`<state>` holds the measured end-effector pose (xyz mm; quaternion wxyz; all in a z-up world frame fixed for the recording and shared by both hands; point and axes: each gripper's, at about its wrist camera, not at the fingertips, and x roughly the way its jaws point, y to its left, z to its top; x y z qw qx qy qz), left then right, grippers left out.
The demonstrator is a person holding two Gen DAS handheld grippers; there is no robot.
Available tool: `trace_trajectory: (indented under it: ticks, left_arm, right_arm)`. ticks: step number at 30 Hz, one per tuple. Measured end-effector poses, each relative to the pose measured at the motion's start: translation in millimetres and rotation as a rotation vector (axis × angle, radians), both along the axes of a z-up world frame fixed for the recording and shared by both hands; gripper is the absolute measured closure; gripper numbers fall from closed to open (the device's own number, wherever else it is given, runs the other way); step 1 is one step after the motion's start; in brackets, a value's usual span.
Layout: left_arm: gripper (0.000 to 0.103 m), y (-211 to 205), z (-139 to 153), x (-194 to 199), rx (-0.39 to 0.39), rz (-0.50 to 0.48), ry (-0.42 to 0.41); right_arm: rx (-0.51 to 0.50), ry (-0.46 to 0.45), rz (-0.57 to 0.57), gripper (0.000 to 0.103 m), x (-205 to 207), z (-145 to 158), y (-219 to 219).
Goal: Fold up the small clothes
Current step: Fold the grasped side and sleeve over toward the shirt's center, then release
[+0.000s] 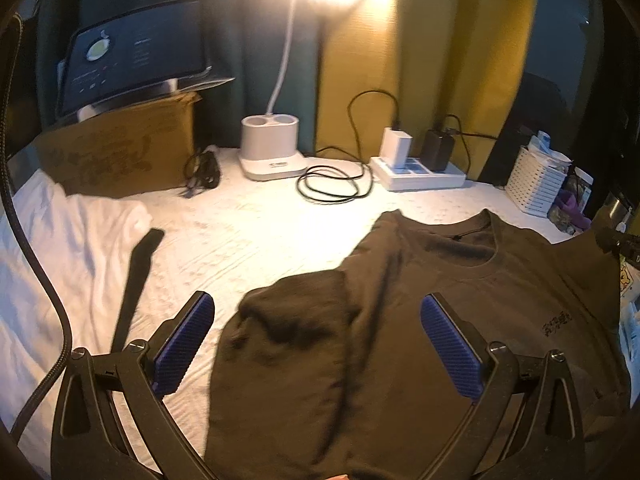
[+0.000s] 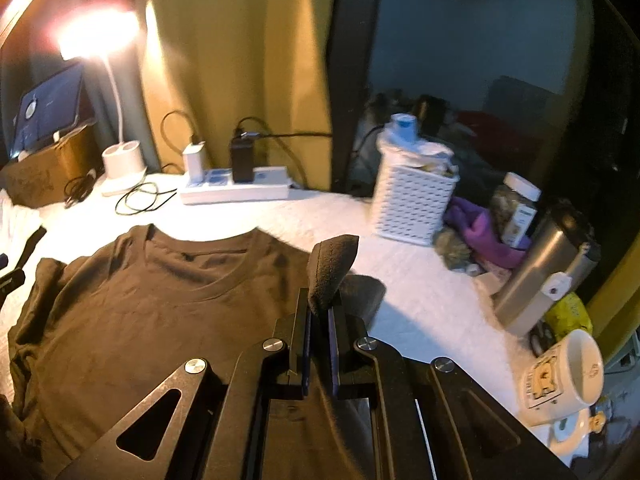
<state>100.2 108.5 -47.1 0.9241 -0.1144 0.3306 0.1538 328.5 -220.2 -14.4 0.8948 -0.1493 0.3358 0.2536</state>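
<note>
The shirt (image 1: 460,320) lies face up on the white counter (image 1: 260,232), collar toward 12 o'clock, one sleeve already folded over its chest at 9 o'clock in the left wrist view. The right tool (image 2: 320,316) is clamped narrow on the other sleeve (image 2: 332,264), which stands up in a bunch above the pads. The left tool (image 1: 316,344) hangs wide over the folded sleeve, pads apart and touching nothing.

Risks, judged from here: the grip takes only a small bunch of cloth, so a quick pull across could let the sleeve slip free or drag the whole shirt sideways and spoil the first fold. With nothing pinning the body, the shirt may slide toward the clutter at 3 o'clock. A wide swing of the right tool could knock the mug (image 2: 560,380) or the steel flask (image 2: 540,276) standing just beside the shirt's edge.

Containers: a white slotted basket (image 2: 412,204) at 1 o'clock holds a bottle with a blue cap and some pale wrapped items, not clear enough to name. A jar (image 2: 516,208) near it holds something brownish. The mug's inside looks empty. A cardboard box (image 1: 120,152) at 10 o'clock carries a tablet (image 1: 136,52); its contents are hidden
</note>
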Motion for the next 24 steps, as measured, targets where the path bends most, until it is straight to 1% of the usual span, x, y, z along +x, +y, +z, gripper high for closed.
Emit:
trace_trajectory:
  ticks: [7,13,15,16,17,18,19,20,22,24]
  left_arm:
    - [0.001,20,-12,-17,-0.023,0.020,0.017]
    - [0.001,25,-16,-21,-0.033,0.028,0.026]
    - [0.001,26,-16,-22,-0.037,0.029,0.023]
    - [0.001,25,-15,-21,-0.037,0.030,0.022]
    - [0.001,25,-15,-21,-0.037,0.029,0.021]
    - [0.001,23,-14,-21,-0.036,0.027,0.020]
    - [0.001,22,-14,-22,-0.036,0.026,0.019]
    - [0.001,21,-13,-22,-0.034,0.024,0.019]
    - [0.001,16,-11,-22,-0.030,0.020,0.018]
    - [0.001,11,-10,-22,-0.025,0.016,0.017]
  right_arm:
    - [-0.028,0.085,0.033,0.096,-6,-37,34]
    - [-0.039,0.163,0.041,0.096,-9,-66,49]
    - [-0.058,0.185,0.061,0.094,-11,-76,53]
    - [-0.061,0.203,0.076,0.090,-13,-81,56]
    - [-0.055,0.214,0.088,0.068,-15,-83,56]
    - [-0.053,0.230,0.100,0.024,-17,-86,57]
    - [-0.047,0.235,0.104,0.011,-20,-87,57]
    - [-0.032,0.234,0.117,0.009,-24,-87,57]
    - [-0.013,0.235,0.128,0.009,-30,-83,53]
    - [-0.005,0.222,0.104,0.009,-32,-77,44]
